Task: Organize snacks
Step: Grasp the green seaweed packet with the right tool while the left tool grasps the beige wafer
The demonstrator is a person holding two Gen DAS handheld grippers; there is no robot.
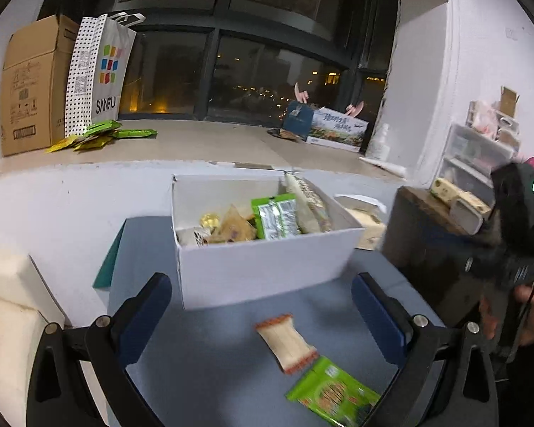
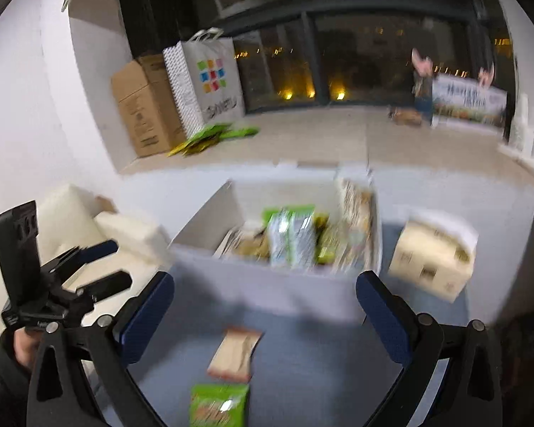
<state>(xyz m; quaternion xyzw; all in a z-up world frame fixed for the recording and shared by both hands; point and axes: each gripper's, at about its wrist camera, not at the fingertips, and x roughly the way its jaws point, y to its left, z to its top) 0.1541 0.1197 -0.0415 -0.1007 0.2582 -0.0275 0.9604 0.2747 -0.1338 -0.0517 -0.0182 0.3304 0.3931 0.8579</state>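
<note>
while snacks fill the white box (image 1: 267, 267), the left gripper (image 1: 261, 306) and right gripper (image 2: 265, 306) gape wide, holding nothing

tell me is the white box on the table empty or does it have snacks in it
Not empty. The open-topped white box holds several snacks, among them a green packet standing up and a tan wrapper.

Left gripper (image 1: 261, 315), right gripper (image 2: 265, 315): black plastic arms, blue padded fingers (image 1: 146, 316), silver pivot screws. Dark sleeve, bare skin on left hand (image 2: 21, 347).
</note>
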